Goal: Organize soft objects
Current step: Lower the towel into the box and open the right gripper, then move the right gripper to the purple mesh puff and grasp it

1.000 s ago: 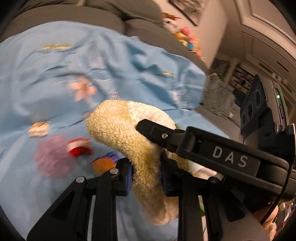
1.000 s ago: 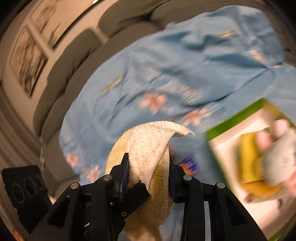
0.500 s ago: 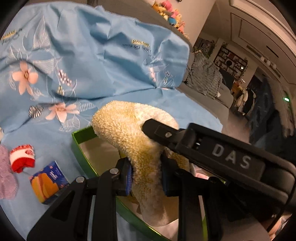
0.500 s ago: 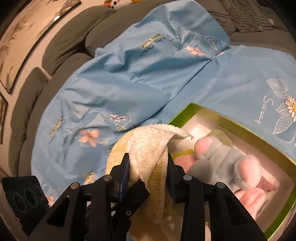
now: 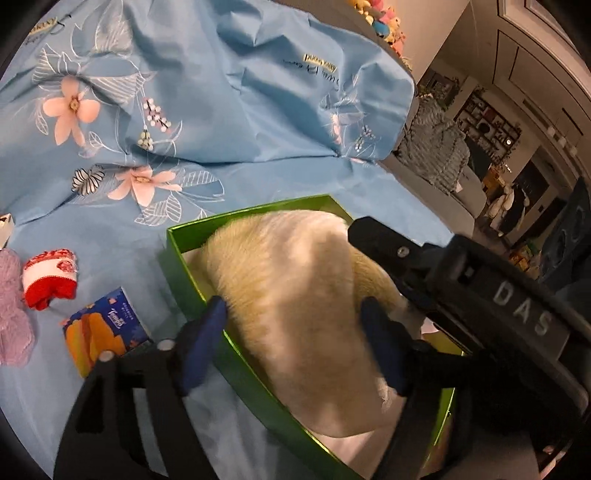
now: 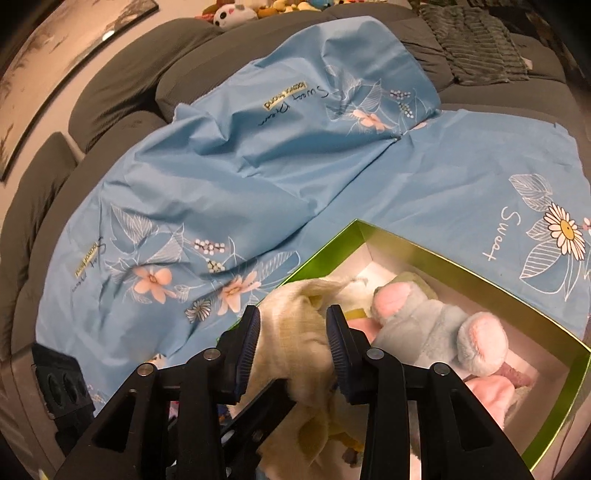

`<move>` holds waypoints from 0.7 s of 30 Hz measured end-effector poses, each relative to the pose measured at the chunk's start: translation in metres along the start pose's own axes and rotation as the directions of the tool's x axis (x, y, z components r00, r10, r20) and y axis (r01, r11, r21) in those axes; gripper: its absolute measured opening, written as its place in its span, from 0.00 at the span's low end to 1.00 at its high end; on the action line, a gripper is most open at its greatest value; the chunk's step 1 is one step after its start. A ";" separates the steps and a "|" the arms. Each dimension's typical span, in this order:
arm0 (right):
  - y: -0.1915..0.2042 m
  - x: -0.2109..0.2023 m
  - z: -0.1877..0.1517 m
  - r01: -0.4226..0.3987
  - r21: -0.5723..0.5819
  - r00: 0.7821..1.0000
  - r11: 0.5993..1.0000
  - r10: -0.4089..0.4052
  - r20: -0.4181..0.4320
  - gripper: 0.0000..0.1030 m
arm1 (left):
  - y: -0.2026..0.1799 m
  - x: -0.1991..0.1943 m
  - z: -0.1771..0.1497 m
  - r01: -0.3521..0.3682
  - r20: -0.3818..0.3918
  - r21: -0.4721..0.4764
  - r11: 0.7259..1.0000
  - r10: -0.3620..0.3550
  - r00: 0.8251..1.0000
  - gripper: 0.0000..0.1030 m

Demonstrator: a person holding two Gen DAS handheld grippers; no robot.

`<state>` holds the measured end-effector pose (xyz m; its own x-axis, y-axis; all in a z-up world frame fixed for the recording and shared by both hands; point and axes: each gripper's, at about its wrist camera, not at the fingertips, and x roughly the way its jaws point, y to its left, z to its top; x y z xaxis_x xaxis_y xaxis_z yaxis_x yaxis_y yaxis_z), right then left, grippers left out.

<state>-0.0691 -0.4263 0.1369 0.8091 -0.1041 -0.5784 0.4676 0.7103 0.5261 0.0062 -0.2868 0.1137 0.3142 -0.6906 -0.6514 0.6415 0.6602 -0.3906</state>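
A cream-yellow fluffy towel (image 5: 295,302) lies over the left end of a green box (image 5: 192,273) on a blue flowered sheet. My left gripper (image 5: 295,328) is open, its pads (image 5: 207,332) spread on both sides of the towel. My right gripper (image 6: 293,347) is open too, with the towel (image 6: 291,332) loose between its pads (image 6: 340,343). The box (image 6: 436,254) holds a grey and pink plush toy (image 6: 436,332) and pink soft things (image 6: 491,387).
Left of the box lie an orange and blue packet (image 5: 103,332), a red and white sock (image 5: 51,277) and a lilac fluffy item (image 5: 11,306). The sheet (image 6: 295,155) drapes up over a grey sofa (image 6: 122,81). Plush toys (image 6: 240,11) sit on top of the sofa back.
Both grippers carried the towel over to the green box, lowered it in, then opened. The towel now rests loose in the box.
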 end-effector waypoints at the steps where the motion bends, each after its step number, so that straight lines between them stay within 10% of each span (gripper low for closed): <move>1: 0.000 -0.002 0.001 -0.015 0.009 1.000 1.000 0.015 0.001 0.53 | 0.000 -0.002 0.000 -0.001 0.003 0.002 1.000 0.001 1.000 0.81; 4: 0.003 -0.013 0.001 -0.092 0.030 0.995 0.995 0.091 0.030 0.76 | -0.004 -0.012 -0.002 -0.013 0.010 0.014 1.000 0.013 1.000 0.83; 21: 0.057 -0.034 -0.021 -0.089 -0.160 0.993 0.983 0.101 0.062 0.89 | 0.076 -0.113 -0.044 -0.223 0.137 -0.148 0.964 0.243 0.960 0.99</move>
<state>-0.0775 -0.3677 0.1739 0.8726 -0.0754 -0.4825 0.3301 0.8192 0.4690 -0.0116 -0.1453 0.1292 0.5532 -0.5433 -0.6315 0.4450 0.8336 -0.3273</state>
